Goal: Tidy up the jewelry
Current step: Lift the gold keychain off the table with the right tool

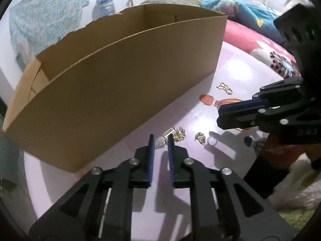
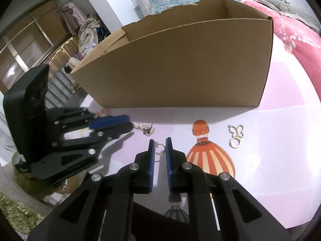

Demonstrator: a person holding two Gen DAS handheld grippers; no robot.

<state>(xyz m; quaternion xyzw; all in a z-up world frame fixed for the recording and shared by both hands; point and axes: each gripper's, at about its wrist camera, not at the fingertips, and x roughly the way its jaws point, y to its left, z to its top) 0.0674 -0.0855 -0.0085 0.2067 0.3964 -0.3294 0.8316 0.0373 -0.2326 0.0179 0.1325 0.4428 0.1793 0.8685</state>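
A: So, the open brown cardboard box [image 1: 124, 84] is sitting on the pink table [image 1: 236, 64], and the jewelry is lying loose in front of it.

B: The left gripper [image 1: 161, 138] is hovering over the small gold and silver cluster [image 1: 176, 135], jaws narrowly apart, holding nothing.

A: And the right gripper [image 2: 159, 140]?

B: It is nearly closed around a thin silver ring [image 2: 160, 146]; whether it is gripping it, I cannot tell. Next probably calls for lifting pieces into the box.
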